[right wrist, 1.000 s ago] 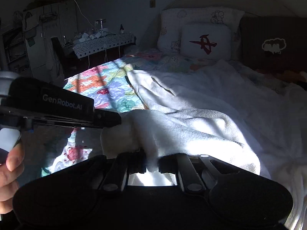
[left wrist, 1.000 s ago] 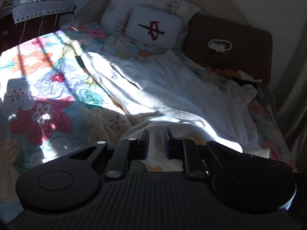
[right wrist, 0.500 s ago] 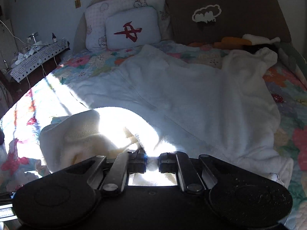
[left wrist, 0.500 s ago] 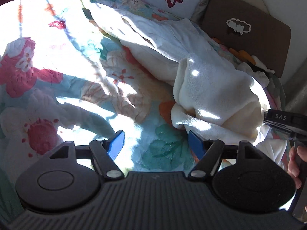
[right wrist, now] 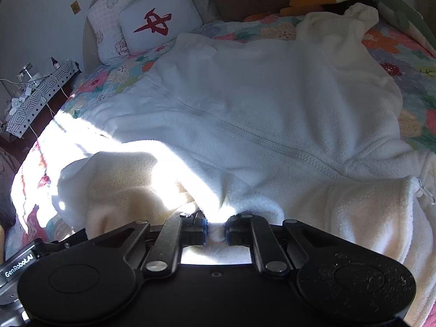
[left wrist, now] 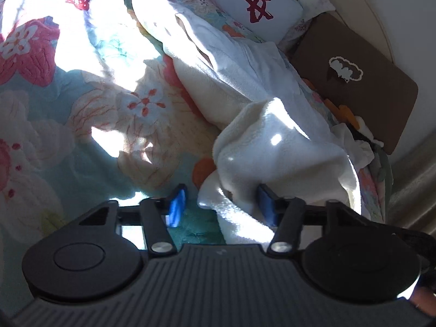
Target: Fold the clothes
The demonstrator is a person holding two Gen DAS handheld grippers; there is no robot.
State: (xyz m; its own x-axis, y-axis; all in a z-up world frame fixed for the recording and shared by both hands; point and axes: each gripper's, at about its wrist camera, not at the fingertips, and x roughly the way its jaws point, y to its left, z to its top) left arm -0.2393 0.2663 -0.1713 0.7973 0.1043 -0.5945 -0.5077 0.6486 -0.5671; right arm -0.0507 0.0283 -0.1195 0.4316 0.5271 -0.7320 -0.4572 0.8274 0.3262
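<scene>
The white fleece garment lies spread across the flower-print quilt of the bed, its zip seam running diagonally over the middle and one cuffed sleeve stretched toward the head of the bed, near the brown cushion. The right gripper has its jaws nearly together, pinching a tuft of the garment's near hem, which bunches between the pads. The left gripper stands over the near left corner of the garment, where a flap has been turned back on itself so the creamy inner pile faces up; its jaws have just been closing, yet in the left wrist view they sit fairly wide apart, the blue pads straddling the folded edge with fabric between them and no clear pinch. Only one pad seems to brush the cloth, and whether it presses I cannot tell. As for progress, I judge the folding barely begun: one corner is doubled over, while the body is flat and unfolded, and the far sleeve is not yet tucked in. Remaining, most likely, are bringing both sleeves inward, folding the sides, then halving the length. A white pillow with a red mark rests at the headboard, clear of the work.
</scene>
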